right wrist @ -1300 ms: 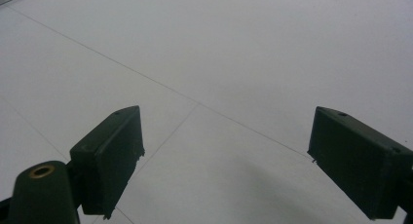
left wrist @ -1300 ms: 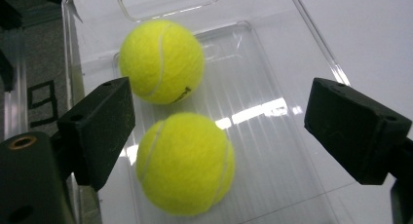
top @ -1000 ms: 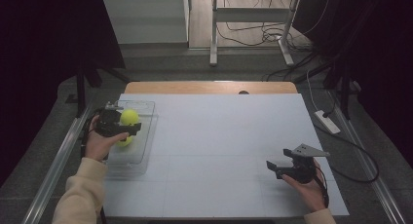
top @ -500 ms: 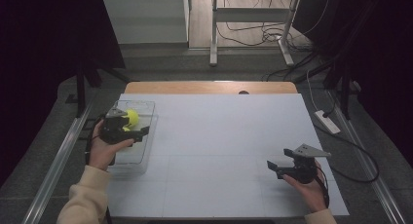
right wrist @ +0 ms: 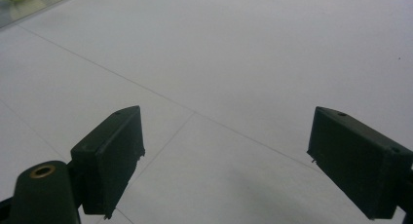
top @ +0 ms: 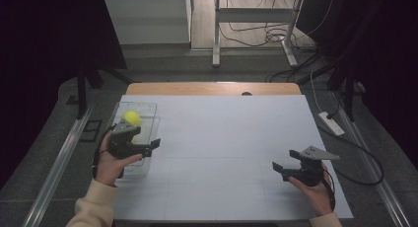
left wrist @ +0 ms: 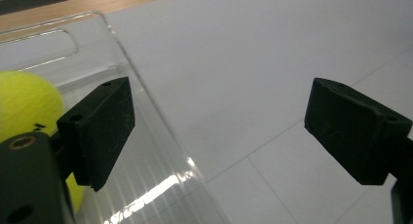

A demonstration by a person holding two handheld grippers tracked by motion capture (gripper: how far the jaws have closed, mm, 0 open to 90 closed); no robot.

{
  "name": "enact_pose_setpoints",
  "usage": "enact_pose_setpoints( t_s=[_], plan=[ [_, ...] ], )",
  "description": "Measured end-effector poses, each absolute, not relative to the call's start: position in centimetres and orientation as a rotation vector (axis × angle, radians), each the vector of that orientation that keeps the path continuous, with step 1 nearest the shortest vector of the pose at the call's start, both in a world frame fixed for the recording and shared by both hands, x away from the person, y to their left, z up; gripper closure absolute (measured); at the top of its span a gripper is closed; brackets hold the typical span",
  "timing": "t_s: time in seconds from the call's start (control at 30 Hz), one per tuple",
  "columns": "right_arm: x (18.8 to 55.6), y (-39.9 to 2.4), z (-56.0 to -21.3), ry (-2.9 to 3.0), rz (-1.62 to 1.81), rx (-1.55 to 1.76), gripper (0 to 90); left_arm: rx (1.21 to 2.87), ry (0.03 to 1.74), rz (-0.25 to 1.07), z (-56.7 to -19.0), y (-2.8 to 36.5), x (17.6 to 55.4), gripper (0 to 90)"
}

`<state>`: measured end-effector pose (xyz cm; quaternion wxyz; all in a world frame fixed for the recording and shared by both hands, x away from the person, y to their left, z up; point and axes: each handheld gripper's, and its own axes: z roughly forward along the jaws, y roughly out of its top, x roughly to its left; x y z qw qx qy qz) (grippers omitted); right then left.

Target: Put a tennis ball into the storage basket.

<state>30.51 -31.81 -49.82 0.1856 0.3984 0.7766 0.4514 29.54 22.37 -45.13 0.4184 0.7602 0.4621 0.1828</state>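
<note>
Yellow ball lies in the clear tray at the table's left, just behind the left gripper, outside its empty, parted jaws. Right gripper hangs well apart over bare white, jaws wide, holding nothing. No writing is legible.

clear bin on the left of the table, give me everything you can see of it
The clear bin is a shallow rectangular tray, apparently transparent plastic, with a cut-out handle slot in its far wall and a ribbed floor. It lies flat at the table's left edge, open on top. A yellow ball lies inside. The left gripper is above its near right wall, jaws open and empty.
</note>
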Motion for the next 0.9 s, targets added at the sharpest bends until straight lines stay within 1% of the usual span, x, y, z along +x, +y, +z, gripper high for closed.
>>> enact_pose_setpoints(
  t_s=[0.47,0.9],
  plan=[
    [30.3,-32.5,-49.2,2.162,1.31,1.124,13.0,1.915,1.052,0.406,-47.1,20.1,26.7,11.8],
    [30.1,-32.4,-49.1,2.166,1.319,1.108,13.0,1.903,1.038,0.411,-47.9,19.9,26.4,11.6]
  ],
)
